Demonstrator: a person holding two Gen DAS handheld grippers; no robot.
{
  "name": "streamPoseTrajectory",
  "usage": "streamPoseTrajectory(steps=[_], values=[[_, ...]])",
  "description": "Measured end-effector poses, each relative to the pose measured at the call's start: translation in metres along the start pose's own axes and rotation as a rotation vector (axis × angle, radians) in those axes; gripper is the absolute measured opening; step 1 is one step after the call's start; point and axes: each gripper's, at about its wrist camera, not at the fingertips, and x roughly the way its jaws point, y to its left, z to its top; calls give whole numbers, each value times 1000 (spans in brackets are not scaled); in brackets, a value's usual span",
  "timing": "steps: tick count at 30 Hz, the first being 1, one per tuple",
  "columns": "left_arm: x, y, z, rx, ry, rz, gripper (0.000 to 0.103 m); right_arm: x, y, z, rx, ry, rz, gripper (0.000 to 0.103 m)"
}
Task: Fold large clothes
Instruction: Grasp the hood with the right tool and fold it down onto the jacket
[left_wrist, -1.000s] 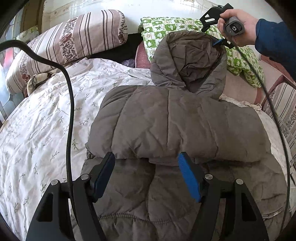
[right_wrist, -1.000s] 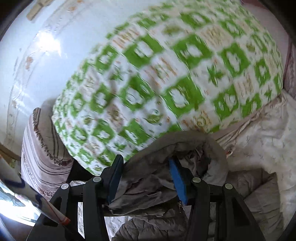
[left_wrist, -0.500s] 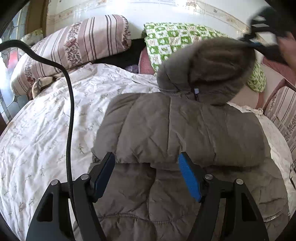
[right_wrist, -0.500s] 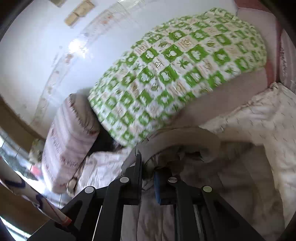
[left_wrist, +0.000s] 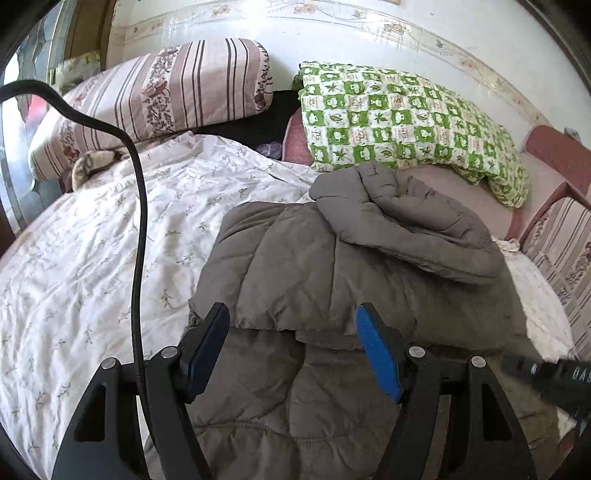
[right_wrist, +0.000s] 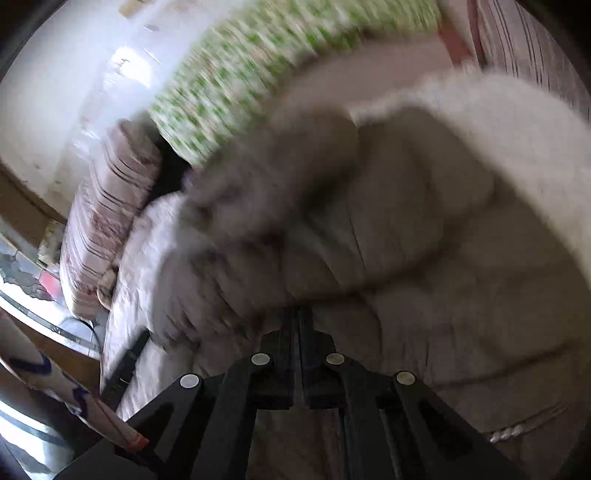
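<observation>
**Jacket folded on the bed, hood laid over its back**

The grey padded jacket (left_wrist: 314, 280) lies on the bed's white floral quilt (left_wrist: 92, 240), its upper part doubled over the lower part, so that a folded edge runs across just ahead of the left gripper (left_wrist: 291, 332). The hood (left_wrist: 402, 218) lies flopped forward onto the folded body, rumpled.

The left gripper hangs over the jacket's lower part with its jaws wide apart, nothing between the blue pads (left_wrist: 376, 354).

The right gripper (right_wrist: 294, 317) points down at the jacket, jaws pressed together. That view is blurred, so I cannot tell whether any cloth is pinched between them. In the left view, part of it shows at the lower right edge.

A striped pillow (left_wrist: 159, 96) and a green checked one (left_wrist: 399, 125) lie against the wall beyond the jacket. A black cable (left_wrist: 140, 221) curves across the quilt on the left.
</observation>
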Motion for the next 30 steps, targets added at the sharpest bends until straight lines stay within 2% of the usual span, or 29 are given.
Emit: streamPoseTrajectory(steps=[1, 4, 8, 10, 12, 14, 17, 20, 24, 28, 30], values=[[0, 0, 0, -8, 4, -7, 70, -1, -4, -1, 17, 9, 11, 3], [5, 0, 3, -21, 17, -45, 70, -23, 15, 15, -86, -60, -5, 3], [18, -3, 12, -24, 38, -60, 70, -35, 55, 60, -223, -117, -16, 4], [25, -3, 12, -34, 57, -56, 70, -19, 77, 81, -311, -126, -54, 4], [31, -3, 11, -32, 84, -55, 70, 3, 86, 95, -345, -112, -70, 4], [34, -1, 10, -33, 95, -44, 70, 32, 87, 103, -361, -101, -125, 4], [36, 2, 10, -40, 102, -49, 70, 84, 63, 98, -362, -18, -198, 4], [37, 1, 11, -28, 100, -49, 70, 119, 37, 83, -298, 94, -179, 4], [39, 3, 11, -33, 100, -49, 70, 103, 47, 73, -364, 43, -201, 4], [38, 10, 13, -66, 91, -32, 70, 70, 80, 71, -418, -65, -119, 4], [38, 13, 13, -78, 91, -24, 70, 73, 98, 69, -442, -53, -69, 4]])
